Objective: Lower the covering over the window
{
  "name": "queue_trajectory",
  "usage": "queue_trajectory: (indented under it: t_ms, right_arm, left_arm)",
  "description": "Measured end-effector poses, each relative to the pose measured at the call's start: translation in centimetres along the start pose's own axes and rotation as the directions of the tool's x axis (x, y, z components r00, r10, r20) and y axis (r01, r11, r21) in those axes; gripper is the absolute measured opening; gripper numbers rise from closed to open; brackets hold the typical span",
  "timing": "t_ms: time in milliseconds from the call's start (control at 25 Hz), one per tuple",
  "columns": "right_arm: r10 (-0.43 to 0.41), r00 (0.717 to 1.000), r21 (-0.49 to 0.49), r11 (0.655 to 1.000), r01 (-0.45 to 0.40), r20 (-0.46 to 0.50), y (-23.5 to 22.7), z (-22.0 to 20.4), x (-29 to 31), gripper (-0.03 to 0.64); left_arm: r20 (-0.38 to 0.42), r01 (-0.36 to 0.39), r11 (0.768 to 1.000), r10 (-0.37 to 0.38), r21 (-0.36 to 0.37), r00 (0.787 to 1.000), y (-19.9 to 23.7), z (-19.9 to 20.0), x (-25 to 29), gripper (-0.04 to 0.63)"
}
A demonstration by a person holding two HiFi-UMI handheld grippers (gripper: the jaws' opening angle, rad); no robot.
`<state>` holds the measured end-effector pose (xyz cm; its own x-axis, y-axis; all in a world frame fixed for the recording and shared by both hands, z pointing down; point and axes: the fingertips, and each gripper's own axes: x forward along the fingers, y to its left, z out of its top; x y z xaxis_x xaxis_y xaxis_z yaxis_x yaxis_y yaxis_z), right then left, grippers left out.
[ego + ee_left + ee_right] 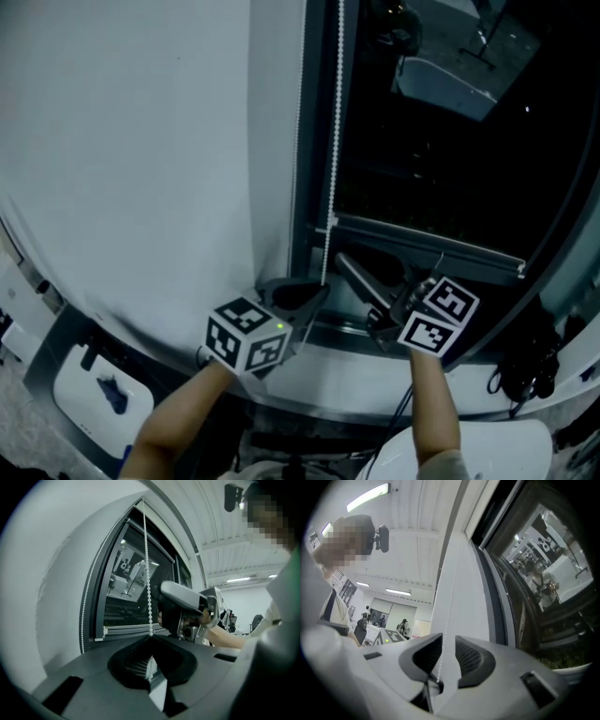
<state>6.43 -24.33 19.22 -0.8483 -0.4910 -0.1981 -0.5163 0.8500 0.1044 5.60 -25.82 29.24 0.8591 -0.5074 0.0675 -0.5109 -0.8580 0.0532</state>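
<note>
A white bead chain [333, 141] hangs down the left side of the dark window [450, 159], next to the grey frame. My left gripper [302, 295] is shut on the chain's lower part; in the left gripper view the chain [147, 588] runs straight down into the closed jaws [151, 637]. My right gripper [345, 264] reaches in from the right, just beside the chain, and also shows in the left gripper view [187, 604]. In the right gripper view its jaws [447, 640] stand open with the chain [449, 602] running between them, untouched by the pads. A pale bar [431, 246] crosses the window.
A plain white wall [141, 141] fills the left. A white device [84, 394] sits low at the left and black cables [520, 370] hang low at the right. People [403, 625] stand far back in the room behind me.
</note>
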Motion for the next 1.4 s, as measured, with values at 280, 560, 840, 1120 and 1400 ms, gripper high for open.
queue_trajectory:
  t_ms: [280, 560, 840, 1120, 1400]
  right_arm:
    - [0.037, 0.999, -0.027, 0.999, -0.036, 0.026, 0.7, 2.8, 2.7, 0.095]
    - [0.064, 0.997, -0.061, 0.996, -0.061, 0.042, 1.4, 4.6, 3.5, 0.093]
    - [0.05, 0.999, -0.07, 0.996, -0.048, 0.023, 1.2, 4.4, 3.9, 0.032]
    - [0.055, 0.998, -0.081, 0.995, -0.052, 0.027, 1.0, 4.8, 3.9, 0.018]
    - [0.061, 0.997, -0.063, 0.996, -0.064, -0.047, 0.9, 0.9, 3.4, 0.017]
  left_arm:
    - [-0.091, 0.018, 0.999, -0.02, -0.032, 0.996, -1.0, -4.7, 0.0, 0.021]
    - [-0.236, 0.038, 0.995, -0.059, -0.092, 0.97, -1.6, -12.8, 0.5, 0.021]
    - [-0.265, 0.036, 0.996, -0.057, -0.084, 0.963, -1.4, -14.0, 0.5, 0.021]
    - [-0.232, 0.05, 0.995, -0.068, -0.081, 0.97, -0.8, -13.3, -0.1, 0.021]
    - [0.029, 0.023, 0.995, -0.02, -0.092, 0.999, 1.0, -5.6, -3.2, 0.025]
